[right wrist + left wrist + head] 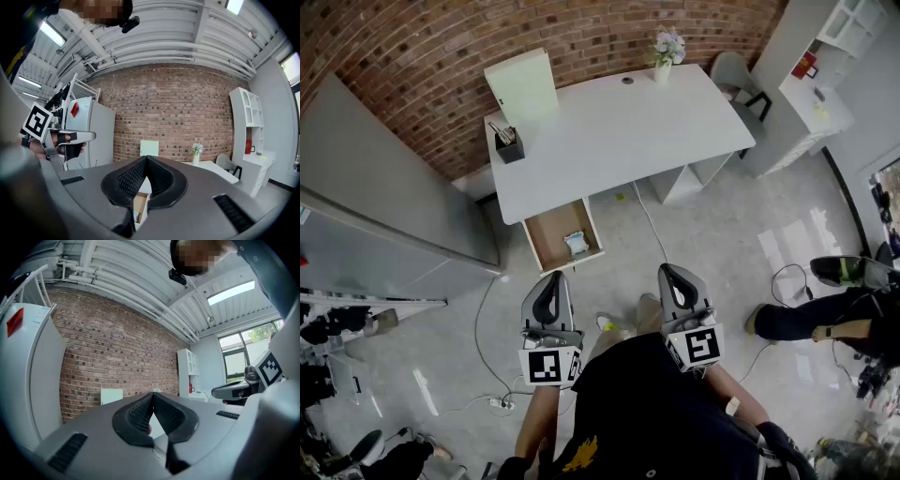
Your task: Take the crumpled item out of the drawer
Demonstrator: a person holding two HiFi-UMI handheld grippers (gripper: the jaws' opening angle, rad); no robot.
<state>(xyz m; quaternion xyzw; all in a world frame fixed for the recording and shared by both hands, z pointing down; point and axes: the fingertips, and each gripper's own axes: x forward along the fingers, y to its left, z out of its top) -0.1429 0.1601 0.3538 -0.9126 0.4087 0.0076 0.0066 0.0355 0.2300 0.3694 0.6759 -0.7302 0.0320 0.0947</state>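
Where the red brick wall (412, 56) backs it, desk: one white rectangular desk (619, 131).
Drawer: one open brown wooden drawer (546, 239), pulled out below the desk's front edge.
Grippers: two, grey left gripper (555, 277) and right gripper (667, 270); both closed tight, empty, well apart from the drawer.
Item: one small pale crumpled item (576, 244) near the drawer's right wall; too small to tell its long axis.

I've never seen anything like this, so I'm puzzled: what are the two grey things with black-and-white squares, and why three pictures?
A person holds a left claw and a right claw, both shut and empty. The head view looks down from a camera on the person's head. The other two pictures come from cameras riding on each claw. On the white table sit a pale box, a pen holder and a flower vase. Its drawer is open, with the crumpled item inside.
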